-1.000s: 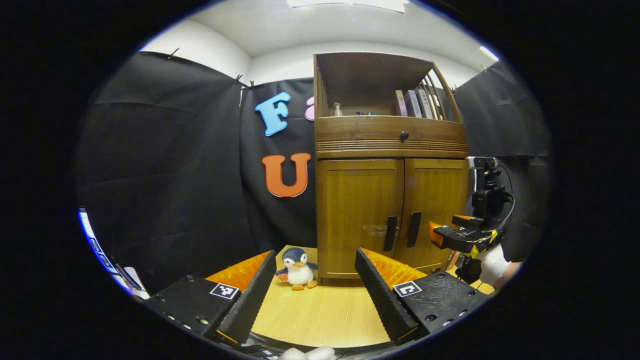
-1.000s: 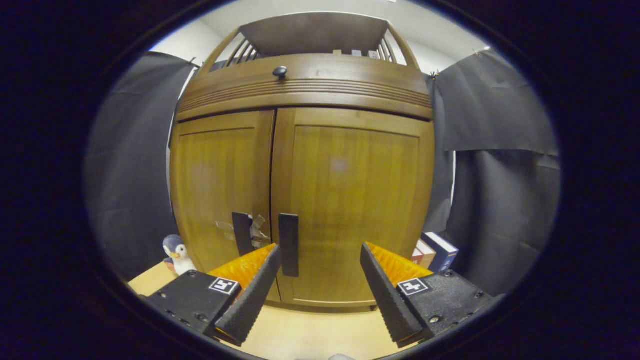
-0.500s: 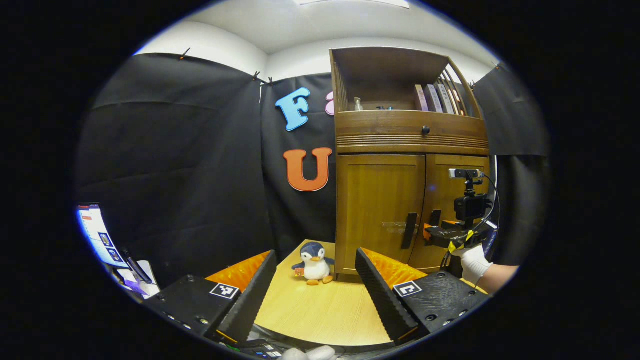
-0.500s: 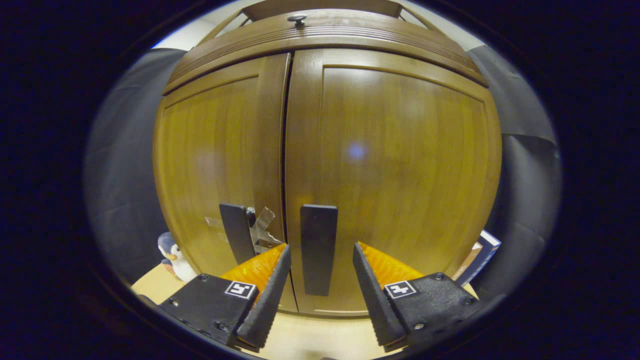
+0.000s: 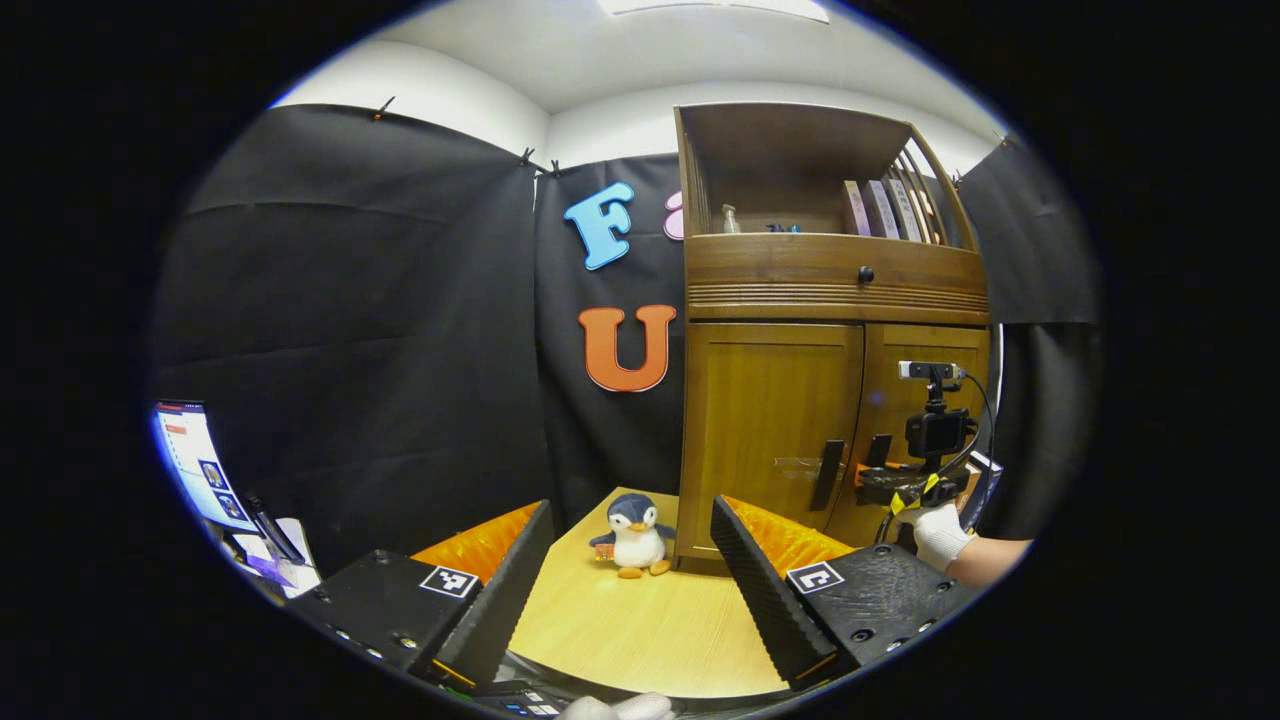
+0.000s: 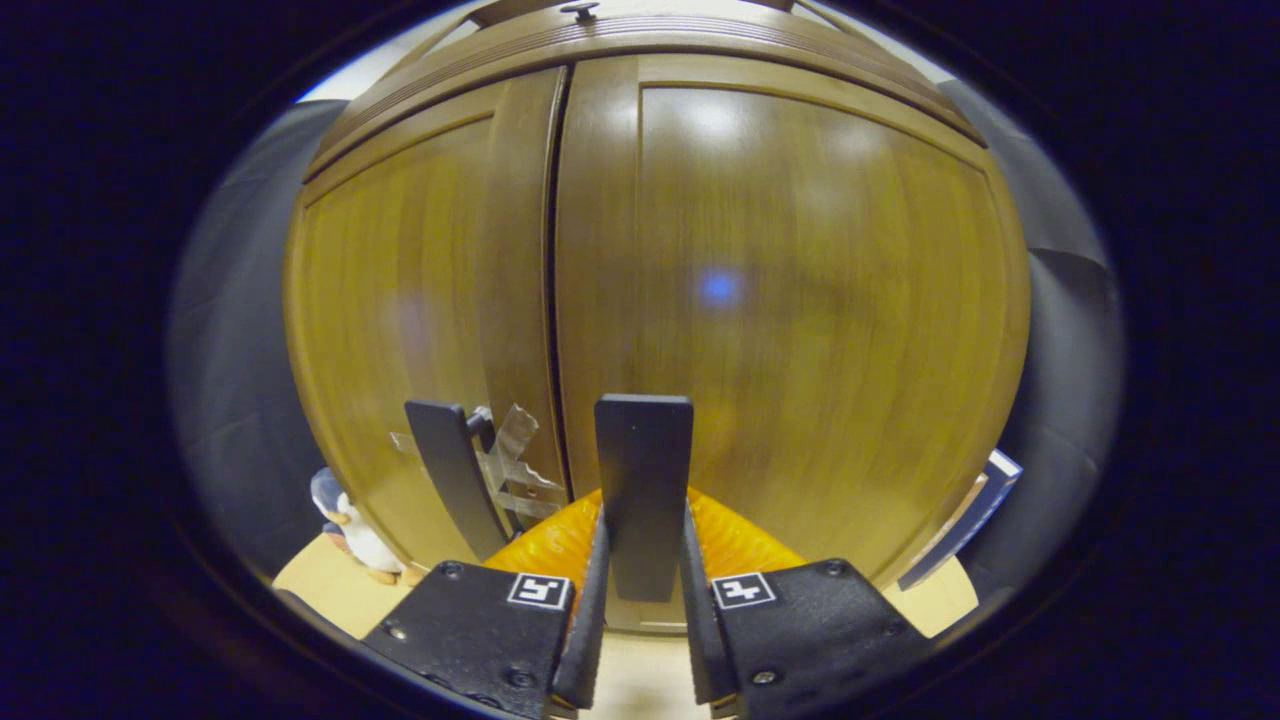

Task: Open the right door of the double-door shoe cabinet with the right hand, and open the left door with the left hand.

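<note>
The wooden shoe cabinet stands on the table with both doors closed. In the right gripper view, my right gripper is shut on the black handle of the right door; both fingers press its sides. The left door's handle, with clear tape beside it, stands just to the left. In the left gripper view, my left gripper hangs open over the table, well back from the cabinet, with nothing between its fingers. That view also has the right gripper at the right door's handle, held by a white-gloved hand.
A plush penguin stands on the wooden table by the cabinet's left front corner. A lit screen is at the far left. Books stand on the cabinet's upper shelf, and a book leans right of the cabinet.
My right gripper moved in to the right door's handle and shut on it. My left gripper drifted slightly, so the cabinet sits farther right in its view; it stays open.
</note>
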